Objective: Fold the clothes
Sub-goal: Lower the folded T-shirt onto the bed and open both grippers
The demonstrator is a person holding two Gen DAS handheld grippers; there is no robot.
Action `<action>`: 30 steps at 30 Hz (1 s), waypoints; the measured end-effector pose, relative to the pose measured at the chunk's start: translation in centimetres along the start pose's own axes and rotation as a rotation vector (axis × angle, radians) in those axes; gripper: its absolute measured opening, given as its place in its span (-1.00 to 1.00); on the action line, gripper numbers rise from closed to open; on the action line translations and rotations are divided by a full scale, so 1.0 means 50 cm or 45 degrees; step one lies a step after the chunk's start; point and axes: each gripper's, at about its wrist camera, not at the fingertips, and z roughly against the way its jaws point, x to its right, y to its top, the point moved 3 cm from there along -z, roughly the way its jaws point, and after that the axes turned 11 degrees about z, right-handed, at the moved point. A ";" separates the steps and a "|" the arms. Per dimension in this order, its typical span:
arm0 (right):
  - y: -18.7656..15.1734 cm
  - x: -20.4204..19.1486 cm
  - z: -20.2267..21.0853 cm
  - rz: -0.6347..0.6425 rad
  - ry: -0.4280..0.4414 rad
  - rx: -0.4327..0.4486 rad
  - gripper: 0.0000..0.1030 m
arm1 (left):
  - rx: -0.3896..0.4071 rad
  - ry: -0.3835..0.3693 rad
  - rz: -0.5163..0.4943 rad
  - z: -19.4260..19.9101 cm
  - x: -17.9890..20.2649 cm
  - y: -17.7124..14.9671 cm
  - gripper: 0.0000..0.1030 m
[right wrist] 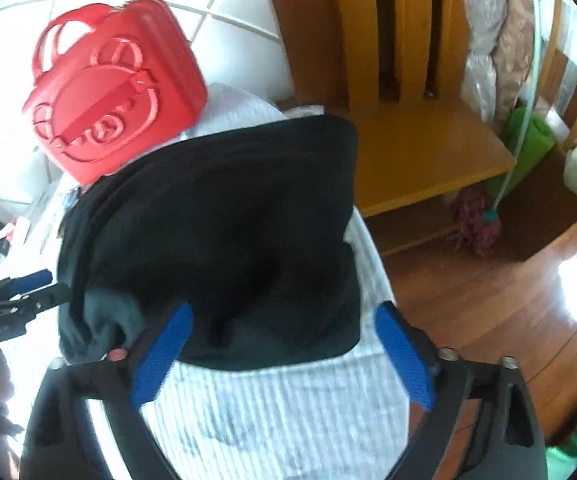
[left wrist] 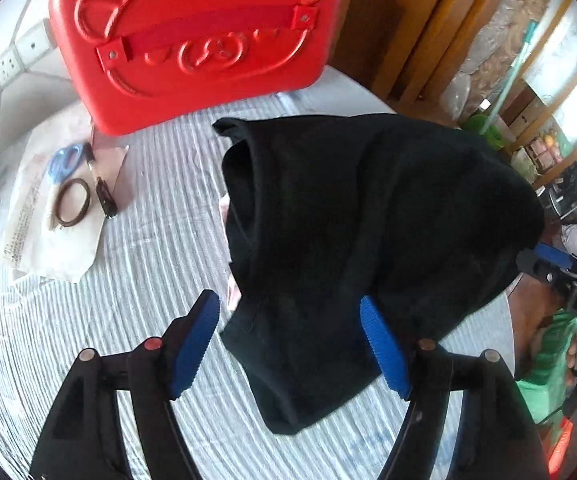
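Observation:
A black garment (left wrist: 368,232) lies folded in a thick pile on the white striped table cover (left wrist: 128,320). In the left wrist view my left gripper (left wrist: 290,346) stands open over the pile's near corner; the left blue pad is clear of the cloth and the right pad sits over it. In the right wrist view the same garment (right wrist: 228,240) lies ahead, and my right gripper (right wrist: 284,356) is wide open at its near edge with neither pad pressing on it. Each gripper shows at the edge of the other's view: the right gripper (left wrist: 556,260) and the left gripper (right wrist: 20,284).
A red hard case (left wrist: 192,40) embossed with a bear stands at the back of the table. A sheet of paper (left wrist: 52,240) holds hair bands and a small dark tube. A wooden chair (right wrist: 408,140) and wooden floor (right wrist: 528,300) lie past the table's right edge.

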 end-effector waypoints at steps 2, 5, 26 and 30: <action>-0.020 -0.023 0.017 0.017 0.006 0.021 0.99 | 0.034 -0.013 -0.029 0.026 0.011 -0.022 0.41; -0.051 -0.057 0.025 0.033 0.031 0.042 0.99 | 0.041 0.001 -0.055 0.053 0.024 -0.053 0.41; -0.145 -0.146 0.093 -0.019 -0.028 0.138 0.99 | 0.078 0.008 -0.162 0.118 0.081 -0.141 0.41; -0.144 -0.141 0.096 -0.030 -0.032 0.140 0.99 | 0.109 0.043 -0.171 0.128 0.084 -0.144 0.41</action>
